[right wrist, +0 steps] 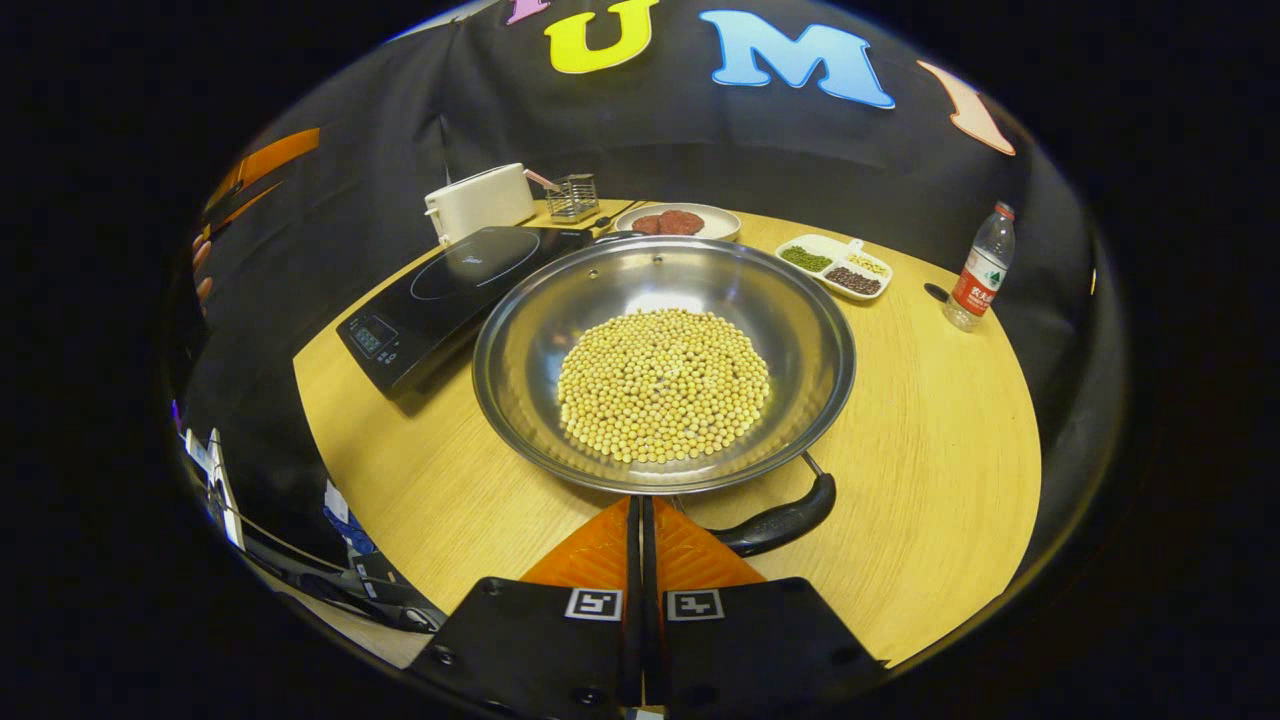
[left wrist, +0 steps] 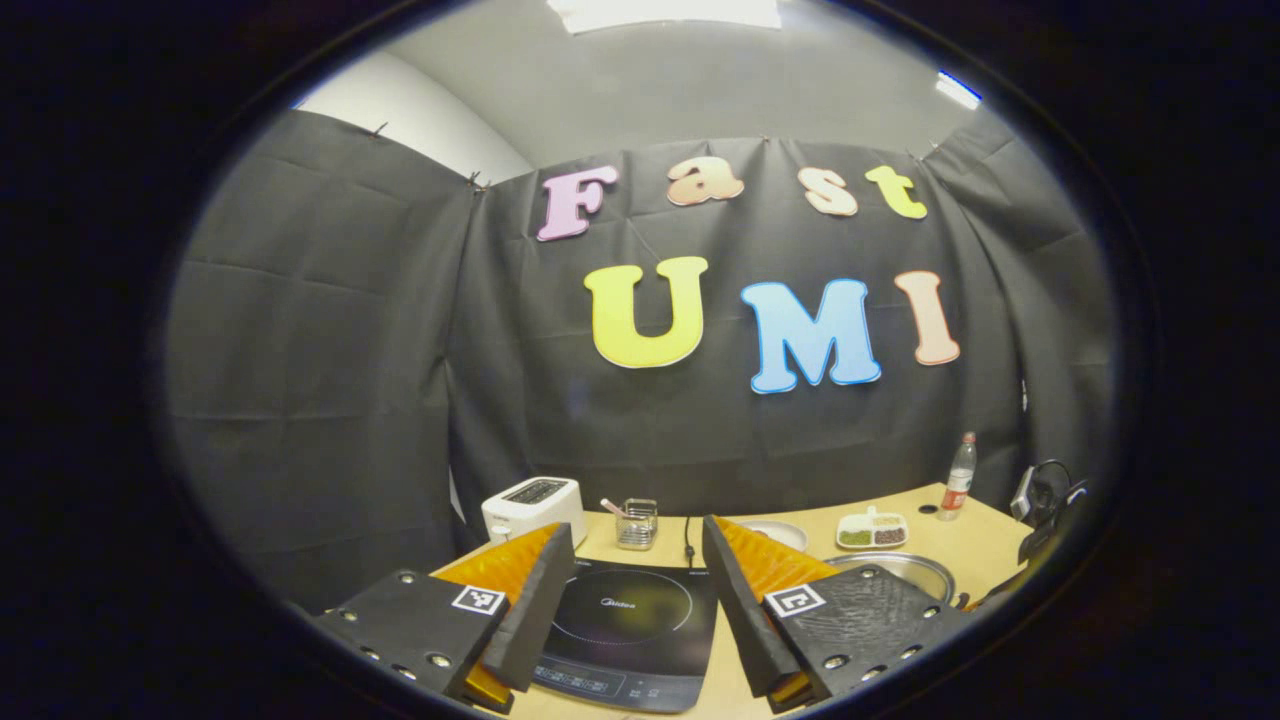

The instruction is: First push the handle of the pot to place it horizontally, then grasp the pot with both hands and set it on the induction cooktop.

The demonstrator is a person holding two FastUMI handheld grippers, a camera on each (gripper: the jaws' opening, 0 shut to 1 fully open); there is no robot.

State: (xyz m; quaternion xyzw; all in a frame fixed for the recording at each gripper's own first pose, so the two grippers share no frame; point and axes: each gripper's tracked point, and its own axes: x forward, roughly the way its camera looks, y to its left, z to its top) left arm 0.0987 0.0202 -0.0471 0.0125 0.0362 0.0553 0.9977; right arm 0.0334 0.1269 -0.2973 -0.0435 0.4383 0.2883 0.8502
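On the bench (right wrist: 950, 430), the left gripper (left wrist: 630, 585) hovers, fingers apart, over the induction cooktop (right wrist: 455, 290). To its right, the bean-filled pot (right wrist: 663, 360) sits beside the cooktop, its handle (right wrist: 785, 520) running crosswise just ahead of the right gripper (right wrist: 641, 530), fingers together and nearer for the push.

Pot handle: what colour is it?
Black, on the steel pot; the handle shows best in the right gripper view, near the shut tongs.
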